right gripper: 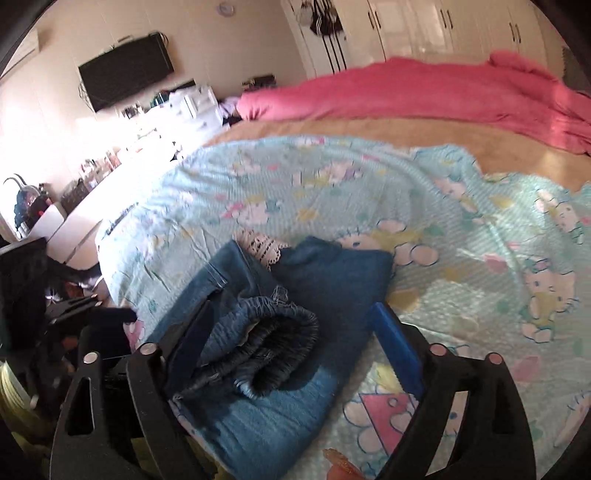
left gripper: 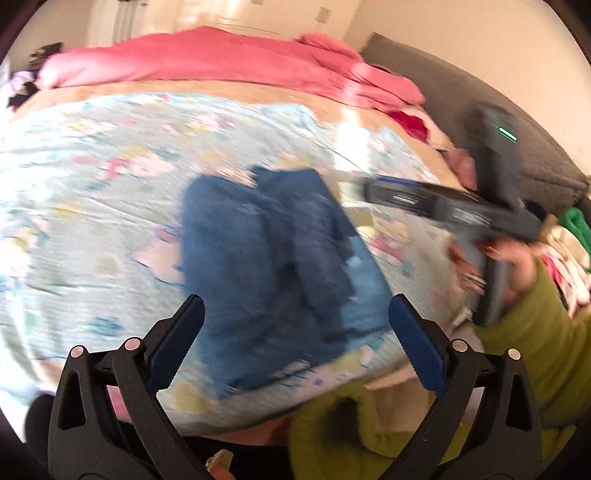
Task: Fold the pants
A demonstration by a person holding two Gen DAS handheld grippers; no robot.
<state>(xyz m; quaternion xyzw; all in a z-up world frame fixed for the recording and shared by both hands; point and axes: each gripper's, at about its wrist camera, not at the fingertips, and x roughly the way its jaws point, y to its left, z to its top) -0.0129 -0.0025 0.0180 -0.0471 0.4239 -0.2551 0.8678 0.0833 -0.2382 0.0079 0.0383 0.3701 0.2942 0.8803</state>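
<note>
Blue denim pants (left gripper: 280, 266) lie folded into a compact bundle on the pale blue cartoon-print bedcover (left gripper: 110, 192). My left gripper (left gripper: 295, 325) is open just above their near end, both blue pads clear of the cloth. In the right wrist view the pants (right gripper: 325, 280) lie with their gathered elastic waistband (right gripper: 273, 347) bunched on top. My right gripper (right gripper: 295, 332) is open and straddles that waistband, and its pads do not press on it. From the left wrist view the right gripper (left gripper: 373, 192) reaches in from the right, held by a hand in a green sleeve (left gripper: 532, 332).
A pink blanket (right gripper: 406, 92) lies across the far side of the bed on a tan sheet (right gripper: 332, 129). A grey headboard (left gripper: 461, 92) and a clothes pile (left gripper: 569, 240) are at the right. A wall TV (right gripper: 125, 74), dresser (right gripper: 122, 155) and white wardrobes (right gripper: 424, 26) stand beyond.
</note>
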